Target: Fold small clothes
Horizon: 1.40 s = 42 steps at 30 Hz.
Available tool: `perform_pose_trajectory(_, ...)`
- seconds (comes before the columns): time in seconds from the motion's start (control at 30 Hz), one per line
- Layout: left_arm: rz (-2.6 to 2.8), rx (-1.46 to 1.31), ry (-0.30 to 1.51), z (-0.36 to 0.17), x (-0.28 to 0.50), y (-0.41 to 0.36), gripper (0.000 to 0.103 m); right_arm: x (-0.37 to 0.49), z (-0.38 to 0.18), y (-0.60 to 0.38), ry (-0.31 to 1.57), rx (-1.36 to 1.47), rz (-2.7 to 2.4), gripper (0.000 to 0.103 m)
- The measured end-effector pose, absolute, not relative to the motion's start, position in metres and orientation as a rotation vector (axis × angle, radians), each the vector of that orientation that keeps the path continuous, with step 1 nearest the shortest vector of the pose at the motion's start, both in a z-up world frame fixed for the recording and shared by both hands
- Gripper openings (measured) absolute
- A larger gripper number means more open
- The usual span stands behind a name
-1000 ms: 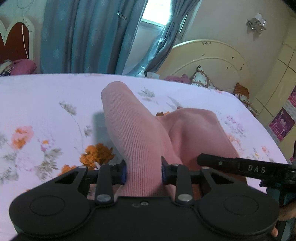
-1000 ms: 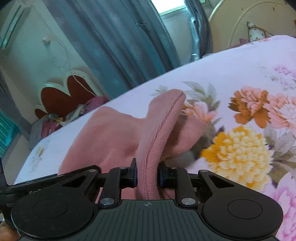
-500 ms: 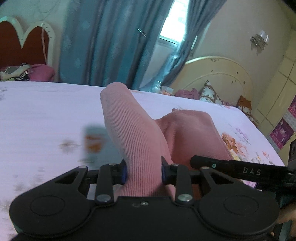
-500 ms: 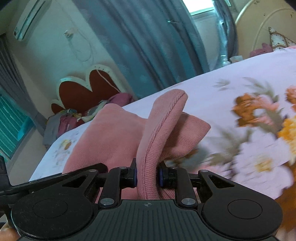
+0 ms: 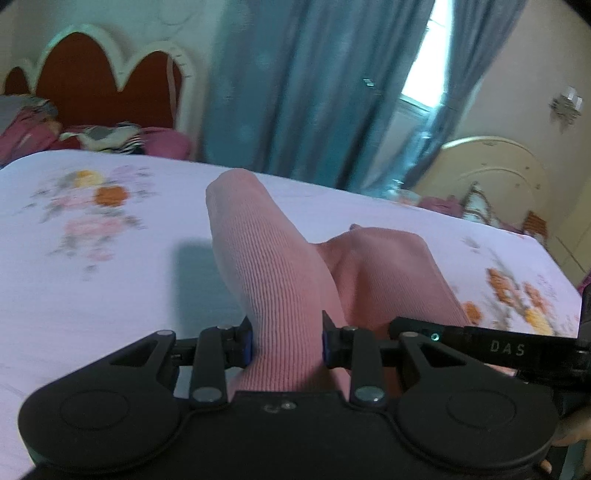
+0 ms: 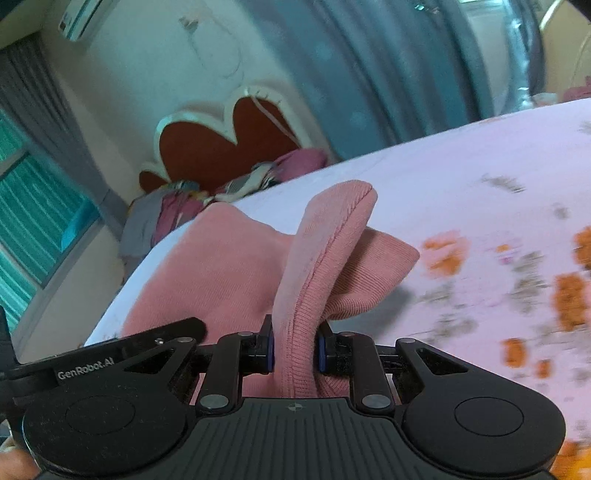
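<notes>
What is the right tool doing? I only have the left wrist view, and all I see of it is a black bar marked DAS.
Observer: The right tool is shut on a stitched hem of the pink garment; the hem stands up from its grip.
Operator: Is anything beside that hem?
Observer: Yes, a folded flap juts out to its right and casts a shadow on the sheet.
Operator: Anything on the wall over there?
Observer: An air conditioner is mounted high up, at the top left of the right wrist view.
</notes>
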<state>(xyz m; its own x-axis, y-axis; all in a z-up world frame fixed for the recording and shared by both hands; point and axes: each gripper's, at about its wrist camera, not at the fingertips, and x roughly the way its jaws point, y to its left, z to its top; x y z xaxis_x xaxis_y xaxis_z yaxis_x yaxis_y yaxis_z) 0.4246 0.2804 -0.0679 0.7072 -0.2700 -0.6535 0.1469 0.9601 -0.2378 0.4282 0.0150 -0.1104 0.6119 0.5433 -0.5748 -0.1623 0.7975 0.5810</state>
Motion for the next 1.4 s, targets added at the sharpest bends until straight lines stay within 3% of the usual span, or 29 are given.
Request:
perform_pose_trajectory(0.2, -0.149, -0.165, 0.794, -0.105, 0.433, 0.319, 0.032, 0.445, -0.14, 0.037, 0.872, 0.462, 0.396, 0.021)
perform_pose_trajectory(0.37, -0.124, -0.118, 0.807, -0.125, 0.431, 0.327, 0.057, 0.45, -0.161, 0.029, 0.912, 0.457, 0.315, 0.023)
perform_pose_trajectory(0.47, -0.117, -0.108, 0.813, -0.123, 0.432, 0.33, 0.064, 0.448, -0.159, 0.024, 0.894, 0.472, 0.269, 0.025)
perform_pose_trajectory(0.7, -0.116, -0.043, 0.669, -0.09, 0.414, 0.335, 0.058, 0.444, -0.129, 0.021, 0.78, 0.373, 0.192, 0.025)
perform_pose_trajectory(0.87, -0.193, 0.011, 0.68, -0.094, 0.448, 0.313, 0.045, 0.461, -0.123, 0.053, 0.75, 0.269, 0.247, 0.025)
perform_pose_trajectory(1.17, -0.144, -0.014, 0.757, -0.133, 0.49, 0.313, 0.046, 0.499, -0.177, 0.066, 0.837, 0.256, 0.155, 0.025)
perform_pose_trajectory(1.4, -0.128, -0.061, 0.772, -0.124, 0.489, 0.319, 0.044, 0.502, -0.169, 0.058, 0.867, 0.309, 0.139, 0.025)
